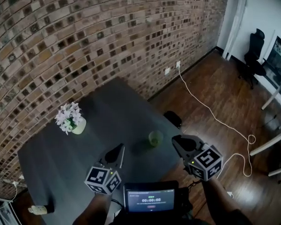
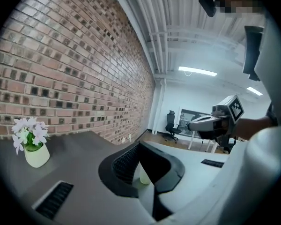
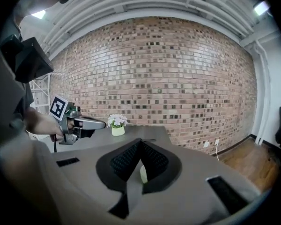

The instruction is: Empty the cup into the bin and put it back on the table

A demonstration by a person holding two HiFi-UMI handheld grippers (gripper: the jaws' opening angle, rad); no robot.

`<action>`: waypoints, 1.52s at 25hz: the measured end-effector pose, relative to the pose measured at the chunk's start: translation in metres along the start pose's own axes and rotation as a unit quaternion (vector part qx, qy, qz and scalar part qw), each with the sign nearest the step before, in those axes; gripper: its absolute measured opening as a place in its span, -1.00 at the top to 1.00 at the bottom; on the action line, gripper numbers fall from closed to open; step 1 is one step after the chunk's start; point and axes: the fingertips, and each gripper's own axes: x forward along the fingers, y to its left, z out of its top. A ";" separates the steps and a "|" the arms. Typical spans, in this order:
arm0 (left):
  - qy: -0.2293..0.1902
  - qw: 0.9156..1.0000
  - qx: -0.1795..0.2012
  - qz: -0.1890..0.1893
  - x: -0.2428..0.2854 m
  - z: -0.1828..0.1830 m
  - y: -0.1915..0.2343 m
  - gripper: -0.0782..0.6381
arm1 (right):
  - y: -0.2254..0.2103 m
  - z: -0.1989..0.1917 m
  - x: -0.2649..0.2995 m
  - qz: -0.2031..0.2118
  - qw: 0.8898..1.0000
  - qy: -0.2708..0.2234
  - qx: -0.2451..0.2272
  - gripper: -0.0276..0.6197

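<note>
Green cup (image 1: 155,138) (contents unclear), flowers (image 1: 68,115) in pot (image 1: 79,126), left tongs (image 1: 120,148), right tongs (image 1: 174,140) both closed, empty.

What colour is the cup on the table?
Pale translucent green; the cup shows best in the head view.

- Right gripper (image 3: 140,143): black ribbed jaws pressed together at the tips, nothing clamped.
- A pale green translucent cup (image 3: 143,173) stands beyond them on the dark grey table (image 3: 152,130).
- The hand-held left gripper (image 3: 102,124) hovers at left, near a pale pot of white flowers (image 3: 116,125).
</note>
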 end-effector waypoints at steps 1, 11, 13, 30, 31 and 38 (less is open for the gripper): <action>0.004 1.000 -0.001 0.000 0.003 -0.002 0.001 0.80 | -0.002 -0.003 0.006 0.007 1.000 0.011 0.000 0.90; 0.036 0.998 -0.018 0.051 0.027 -0.029 0.009 0.80 | -0.025 -0.026 0.045 0.065 0.996 0.065 -0.019 0.90; 0.049 0.997 -0.018 0.058 0.031 -0.040 0.010 0.80 | -0.026 -0.033 0.052 0.078 0.994 0.075 -0.021 0.90; 0.132 0.985 -0.046 0.099 0.055 -0.119 0.013 0.80 | -0.026 -0.132 0.094 0.154 0.952 0.251 -0.082 0.90; 0.136 0.985 -0.046 0.098 0.056 -0.122 0.012 0.80 | -0.025 -0.136 0.095 0.159 0.949 0.260 -0.086 0.90; 0.153 0.982 -0.046 0.103 0.058 -0.142 0.012 0.80 | -0.025 -0.158 0.102 0.163 0.941 0.280 -0.095 0.78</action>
